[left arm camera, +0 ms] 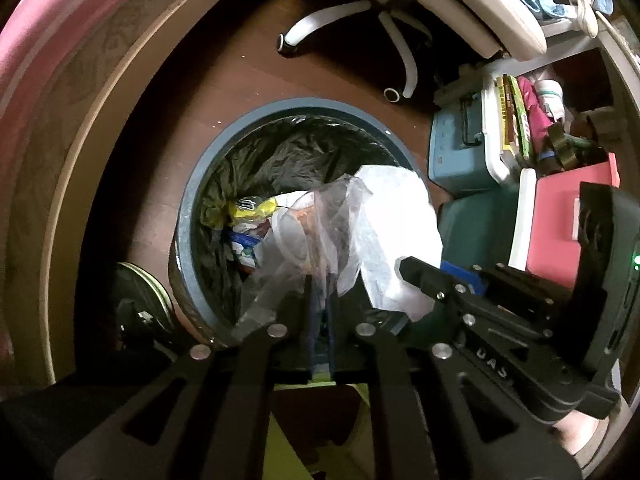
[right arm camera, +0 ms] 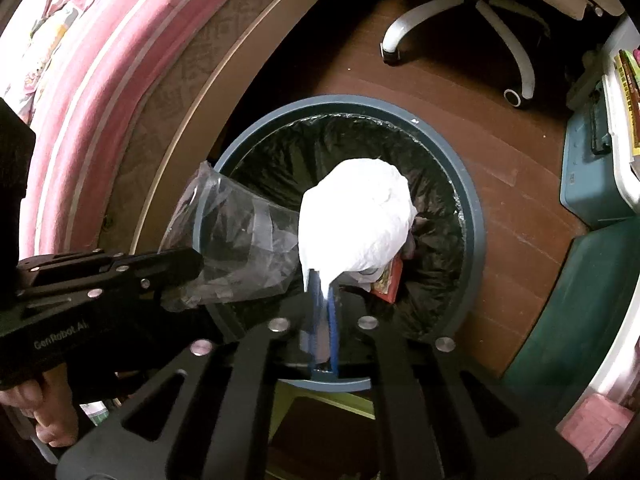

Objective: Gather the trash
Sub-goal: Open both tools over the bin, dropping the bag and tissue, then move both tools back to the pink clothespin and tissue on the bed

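A round grey-blue trash bin (left arm camera: 208, 168) with a dark liner stands on the brown floor; it also shows in the right wrist view (right arm camera: 472, 208). Wrappers (left arm camera: 250, 208) lie inside it. My left gripper (left arm camera: 320, 280) is shut on a clear plastic bag (left arm camera: 336, 216) and holds it over the bin's near rim. My right gripper (right arm camera: 322, 284) is shut on a white crumpled bag (right arm camera: 356, 220) over the bin's middle. The white bag (left arm camera: 396, 216) hangs just right of the clear one (right arm camera: 240, 240). The right gripper's body (left arm camera: 480, 308) shows at the right of the left wrist view.
A pink bed (right arm camera: 80, 80) with a wooden frame runs along the left. A white office chair base (right arm camera: 472, 12) stands beyond the bin. Teal and pink storage boxes (left arm camera: 460, 148) with books crowd the right. A dark round object (left arm camera: 140, 292) lies left of the bin.
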Demonstrator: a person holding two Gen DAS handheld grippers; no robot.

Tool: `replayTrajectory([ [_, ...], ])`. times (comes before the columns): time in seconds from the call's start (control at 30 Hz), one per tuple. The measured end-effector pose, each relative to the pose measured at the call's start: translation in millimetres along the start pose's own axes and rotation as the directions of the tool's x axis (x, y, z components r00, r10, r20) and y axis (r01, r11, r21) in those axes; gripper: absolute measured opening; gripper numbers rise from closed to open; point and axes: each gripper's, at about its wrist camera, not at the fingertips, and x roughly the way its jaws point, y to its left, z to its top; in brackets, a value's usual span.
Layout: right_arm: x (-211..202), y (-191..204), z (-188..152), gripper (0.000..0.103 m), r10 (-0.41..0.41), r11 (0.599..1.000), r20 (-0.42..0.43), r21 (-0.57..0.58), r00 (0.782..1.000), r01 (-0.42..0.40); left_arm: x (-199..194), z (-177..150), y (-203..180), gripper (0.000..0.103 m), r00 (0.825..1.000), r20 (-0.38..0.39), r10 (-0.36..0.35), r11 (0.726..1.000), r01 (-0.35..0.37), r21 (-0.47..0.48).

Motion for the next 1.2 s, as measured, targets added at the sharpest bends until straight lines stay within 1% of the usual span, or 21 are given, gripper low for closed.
replayTrajectory([
  [0.03, -0.5, 0.7, -0.4, 0.025, -0.003, 1.0, 0.003, -0.001, 1.0, 0.003, -1.0, 0.2, -0.4, 0.015, 1.0, 0.006, 0.005, 1.0, -0.005, -0.001],
  [0.07, -1.9, 1.4, -0.4, 0.026, -0.009, 1.0, 0.008, -0.005, 1.0, 0.009, -2.7, 0.4, -0.7, 0.018, 1.0, 0.013, 0.012, 1.0, -0.012, 0.001],
  [0.13, -3.2, 2.1, -0.8, 0.028, -0.015, 1.0, 0.012, -0.008, 1.0, 0.015, -7.9, 0.6, -3.9, 0.033, 0.998, 0.041, 0.038, 0.999, -0.039, 0.018],
  [0.2, -5.1, 2.1, -1.0, 0.03, -0.017, 1.0, 0.016, -0.009, 1.0, 0.017, -13.9, 0.9, -7.9, 0.044, 0.996, 0.072, 0.059, 0.997, -0.062, 0.04],
  [0.23, -6.2, 2.5, -1.1, 0.032, -0.018, 1.0, 0.02, -0.009, 1.0, 0.019, -16.7, 0.8, -10.0, 0.047, 0.994, 0.087, 0.072, 0.996, -0.077, 0.053],
  [0.37, -11.4, 2.0, -0.3, 0.036, -0.017, 1.0, 0.035, -0.01, 0.999, 0.017, -22.4, -0.7, -14.4, 0.047, 0.991, 0.102, 0.086, 0.992, -0.095, 0.082],
  [0.47, -18.4, 4.2, 0.8, 0.04, -0.013, 1.0, 0.054, -0.012, 0.998, 0.014, -29.8, -0.9, -14.5, 0.055, 0.989, 0.118, 0.089, 0.992, -0.099, 0.078],
  [0.5, -22.1, 6.0, 0.8, 0.043, -0.012, 1.0, 0.065, -0.014, 0.998, 0.013, -32.3, -1.5, -14.3, 0.06, 0.988, 0.124, 0.09, 0.992, -0.1, 0.072],
  [0.53, -24.8, 7.3, 1.1, 0.048, -0.014, 1.0, 0.073, -0.014, 0.997, 0.015, -36.3, -1.5, -13.7, 0.064, 0.987, 0.134, 0.091, 0.993, -0.1, 0.061],
  [0.57, -30.2, 9.3, 2.7, 0.05, -0.026, 1.0, 0.088, -0.011, 0.996, 0.027, -41.0, -1.8, -12.5, 0.066, 0.985, 0.146, 0.095, 0.994, -0.103, 0.046],
  [0.63, -35.9, 12.9, 5.5, 0.062, -0.032, 0.999, 0.108, -0.005, 0.994, 0.033, -53.2, -3.2, -6.5, 0.076, 0.979, 0.176, 0.1, 0.995, -0.102, 0.001],
  [0.7, -47.7, 19.8, 8.8, 0.068, -0.022, 1.0, 0.144, -0.01, 0.989, 0.024, -63.8, -4.0, -0.6, 0.078, 0.974, 0.202, 0.097, 0.995, -0.092, -0.034],
  [0.8, -66.8, 32.2, 15.3, 0.072, -0.012, 0.999, 0.194, -0.032, 0.981, 0.019, -81.0, -6.7, 9.8, 0.08, 0.964, 0.247, 0.097, 0.992, -0.074, -0.101],
  [0.87, -80.0, 40.3, 20.8, 0.072, 0.001, 0.999, 0.222, -0.043, 0.975, 0.008, -98.1, -10.8, 17.6, 0.08, 0.951, 0.296, 0.091, 0.987, -0.047, -0.153],
  [0.9, -91.7, 48.4, 25.0, 0.073, 0.025, 0.998, 0.248, -0.06, 0.968, -0.011, -105.9, -12.7, 20.8, 0.08, 0.944, 0.318, 0.091, 0.984, -0.037, -0.172],
  [0.93, -98.4, 54.2, 26.8, 0.076, 0.037, 0.997, 0.265, -0.073, 0.964, -0.018, -120.6, -16.4, 26.0, 0.08, 0.928, 0.36, 0.093, 0.98, -0.021, -0.199],
  [1.0, -119.5, 74.6, 30.4, 0.077, 0.072, 0.992, 0.309, -0.124, 0.948, -0.035, -144.5, -23.2, 34.4, 0.083, 0.902, 0.422, 0.088, 0.975, 0.009, -0.224],
  [1.03, -126.7, 82.1, 31.5, 0.077, 0.086, 0.989, 0.322, -0.143, 0.943, -0.041, -154.4, -26.4, 38.6, 0.084, 0.892, 0.442, 0.091, 0.972, 0.017, -0.234],
  [1.1, -145.7, 105.0, 32.4, 0.078, 0.127, 0.979, 0.352, -0.197, 0.927, -0.059, -181.5, -35.5, 49.5, 0.084, 0.862, 0.497, 0.097, 0.965, 0.041, -0.258],
  [1.13, -151.2, 113.3, 33.0, 0.078, 0.141, 0.974, 0.361, -0.215, 0.922, -0.065, -190.1, -38.0, 54.1, 0.084, 0.852, 0.514, 0.097, 0.963, 0.049, -0.264],
  [1.2, -165.6, 137.0, 35.6, 0.08, 0.179, 0.961, 0.378, -0.265, 0.908, -0.08, -214.6, -47.2, 67.8, 0.085, 0.826, 0.553, 0.107, 0.956, 0.068, -0.286],
])
